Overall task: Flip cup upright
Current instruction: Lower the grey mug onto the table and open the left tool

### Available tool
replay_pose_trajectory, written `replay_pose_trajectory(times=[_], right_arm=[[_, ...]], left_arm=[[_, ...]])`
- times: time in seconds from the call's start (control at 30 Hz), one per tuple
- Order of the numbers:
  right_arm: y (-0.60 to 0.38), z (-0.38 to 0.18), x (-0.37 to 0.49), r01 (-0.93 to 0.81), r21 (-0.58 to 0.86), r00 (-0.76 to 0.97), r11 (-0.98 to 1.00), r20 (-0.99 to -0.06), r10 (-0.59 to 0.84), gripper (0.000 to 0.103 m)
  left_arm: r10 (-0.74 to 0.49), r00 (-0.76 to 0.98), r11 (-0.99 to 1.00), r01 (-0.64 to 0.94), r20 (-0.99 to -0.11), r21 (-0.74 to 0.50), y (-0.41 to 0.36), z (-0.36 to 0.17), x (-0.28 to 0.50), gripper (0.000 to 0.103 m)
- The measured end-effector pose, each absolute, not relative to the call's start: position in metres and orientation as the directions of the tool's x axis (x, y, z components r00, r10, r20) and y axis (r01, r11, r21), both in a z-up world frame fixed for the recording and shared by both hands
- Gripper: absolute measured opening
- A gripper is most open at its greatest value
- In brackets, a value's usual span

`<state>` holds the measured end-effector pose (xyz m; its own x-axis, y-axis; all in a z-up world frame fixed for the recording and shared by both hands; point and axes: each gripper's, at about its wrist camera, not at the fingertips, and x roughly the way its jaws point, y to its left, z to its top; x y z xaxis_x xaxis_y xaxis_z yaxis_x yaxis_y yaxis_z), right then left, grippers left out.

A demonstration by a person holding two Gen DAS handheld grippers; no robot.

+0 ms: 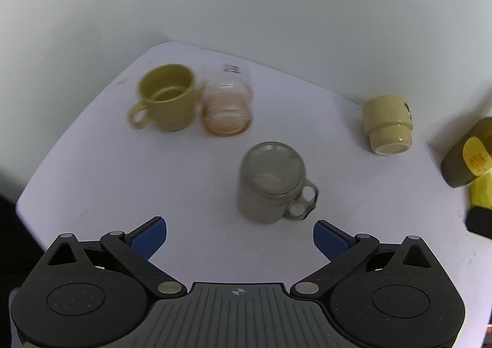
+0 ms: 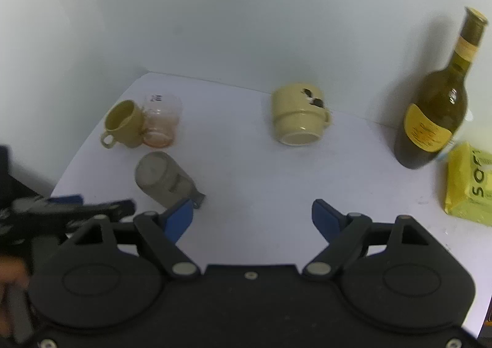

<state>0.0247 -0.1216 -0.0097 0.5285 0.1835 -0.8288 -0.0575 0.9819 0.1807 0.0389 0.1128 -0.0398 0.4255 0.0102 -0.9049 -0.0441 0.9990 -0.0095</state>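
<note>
A cream mug (image 1: 386, 126) (image 2: 298, 114) lies on its side at the back right of the white table, base toward me. A grey translucent mug (image 1: 273, 183) (image 2: 164, 177) stands upright in front of my left gripper (image 1: 240, 235), which is open and empty just short of it. A yellow-green mug (image 1: 166, 97) (image 2: 123, 123) and a clear glass with an orange tint (image 1: 227, 102) (image 2: 161, 120) stand upright at the back left. My right gripper (image 2: 252, 217) is open and empty over bare table. The left gripper (image 2: 70, 206) shows at its left.
A dark green bottle with a yellow label (image 2: 436, 114) (image 1: 467, 157) stands at the right by the wall. A yellow packet (image 2: 467, 185) lies beside it. White walls close the back and left. The table edge (image 1: 27, 191) falls off at the left.
</note>
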Motion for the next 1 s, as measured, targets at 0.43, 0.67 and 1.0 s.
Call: replay_pose_trajectory(times=[0.43,0.67,1.0], right_arm=[[-0.055,-0.004,0.027,-0.081,0.12,0.489,0.989,-0.86,0.145,0.103],[-0.039,-0.007,0.025,-0.086,0.067,0.477,0.994,-0.873,0.1,0.103],[-0.03,-0.009,0.026,-0.094,0.037,0.475,0.995,-0.876,0.077,0.103]], left_arm=[[0.047,0.362,0.991,-0.135,-0.931,-0.003,0.144,0.002,0.013,0.103],[0.031,0.365,0.991,-0.134,-0.931,-0.02,0.158,0.002,0.015,0.103],[0.019,0.37,0.992,-0.124,-0.929,-0.029,0.165,0.002,0.02,0.103]])
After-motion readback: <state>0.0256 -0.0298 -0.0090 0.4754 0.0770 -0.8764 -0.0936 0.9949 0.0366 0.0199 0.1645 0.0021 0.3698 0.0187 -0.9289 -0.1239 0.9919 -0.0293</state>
